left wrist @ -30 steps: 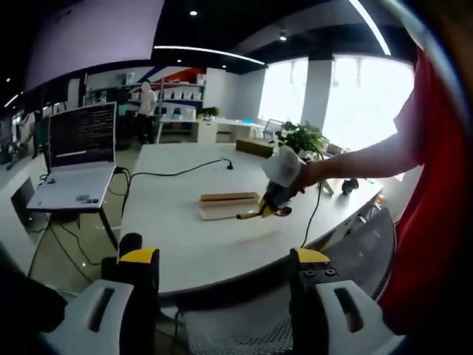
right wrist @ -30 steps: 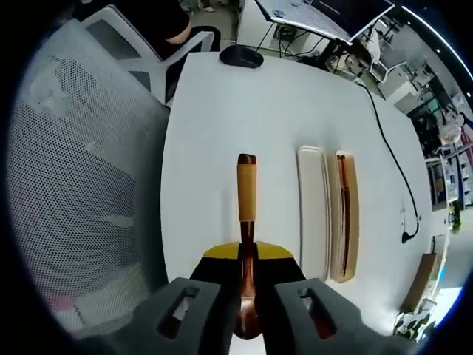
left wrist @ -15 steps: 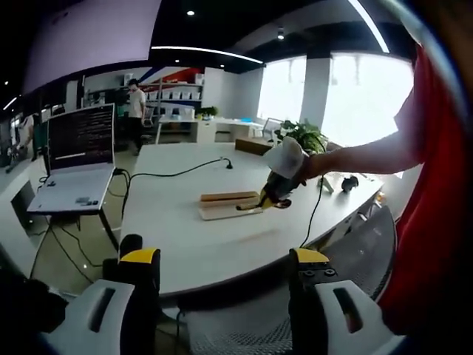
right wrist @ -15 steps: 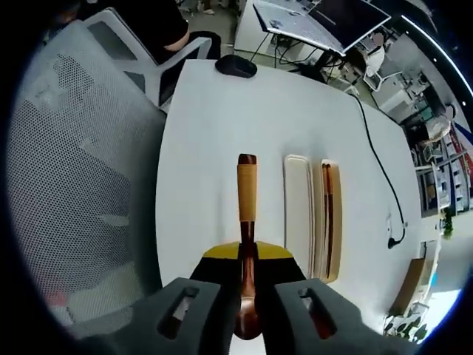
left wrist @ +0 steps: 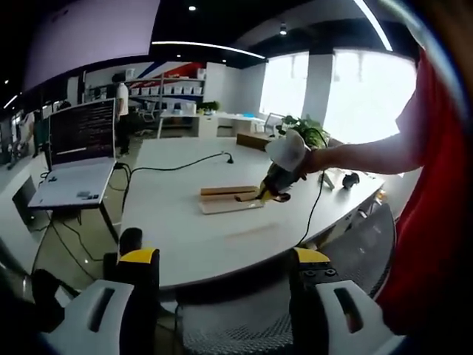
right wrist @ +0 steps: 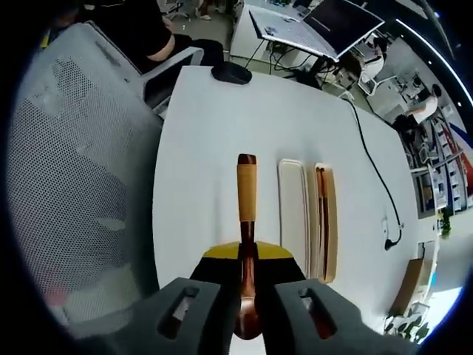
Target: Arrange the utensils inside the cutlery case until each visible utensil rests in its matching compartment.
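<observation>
One utensil (right wrist: 323,214) is seen lodged in the cutlery case (right wrist: 307,218) right of centre, while another utensil (right wrist: 246,222) is pinched in the right claw (right wrist: 246,296) and the left claw (left wrist: 222,285) is held spread.

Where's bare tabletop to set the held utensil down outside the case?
Bare white table lies between the chair-side edge and the cutlery case, running up to the mouse. Past the case, toward the black cable, is also bare. The right gripper, shut on the wood-handled utensil, hangs just beside the case: tightest there.

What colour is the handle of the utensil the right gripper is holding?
Light wood tan with a dark brown end cap, on the utensil in the right gripper; clearest in the right gripper view.
</observation>
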Demonstrator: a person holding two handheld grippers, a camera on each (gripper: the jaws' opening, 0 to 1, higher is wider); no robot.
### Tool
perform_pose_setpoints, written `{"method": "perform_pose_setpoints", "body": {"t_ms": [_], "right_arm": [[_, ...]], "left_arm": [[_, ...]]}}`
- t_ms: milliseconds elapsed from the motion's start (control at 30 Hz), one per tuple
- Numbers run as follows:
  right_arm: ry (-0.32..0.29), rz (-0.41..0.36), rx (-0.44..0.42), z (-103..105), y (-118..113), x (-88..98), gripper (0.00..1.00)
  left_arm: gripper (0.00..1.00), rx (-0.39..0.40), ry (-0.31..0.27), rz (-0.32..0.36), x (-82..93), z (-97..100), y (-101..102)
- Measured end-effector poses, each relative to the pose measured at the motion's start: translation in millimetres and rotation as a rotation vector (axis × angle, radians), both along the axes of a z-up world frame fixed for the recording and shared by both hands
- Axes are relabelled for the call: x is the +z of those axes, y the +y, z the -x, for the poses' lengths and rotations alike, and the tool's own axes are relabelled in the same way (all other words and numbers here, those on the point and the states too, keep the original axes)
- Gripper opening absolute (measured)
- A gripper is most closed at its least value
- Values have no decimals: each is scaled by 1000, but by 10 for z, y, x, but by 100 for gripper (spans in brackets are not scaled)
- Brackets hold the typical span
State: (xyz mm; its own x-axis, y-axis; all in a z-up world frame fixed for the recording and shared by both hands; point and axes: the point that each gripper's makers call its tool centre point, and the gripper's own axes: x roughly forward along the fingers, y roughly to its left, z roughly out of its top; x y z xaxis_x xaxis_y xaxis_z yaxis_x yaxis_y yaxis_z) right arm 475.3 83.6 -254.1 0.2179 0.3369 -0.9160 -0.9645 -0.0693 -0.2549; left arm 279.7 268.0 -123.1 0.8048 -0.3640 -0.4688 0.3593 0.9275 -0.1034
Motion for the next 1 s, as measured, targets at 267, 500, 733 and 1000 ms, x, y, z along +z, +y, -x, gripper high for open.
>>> {"method": "perform_pose_setpoints", "body": {"t_ms": [267, 500, 733, 1000], "right_arm": [[3, 3, -8, -4, -57, 16, 1], [-17, -14, -5, -65, -32, 132, 1], [-43, -25, -6, -165, -23, 231, 1], [-51, -28, -2, -212, -1, 299, 1]], "left_arm": [[74, 2, 0, 6, -15, 18, -33], [73, -5, 3, -5, -25, 11, -54], [73, -1, -10, 2, 12, -33, -64], [73, 13, -2, 11, -19, 12, -33]]}}
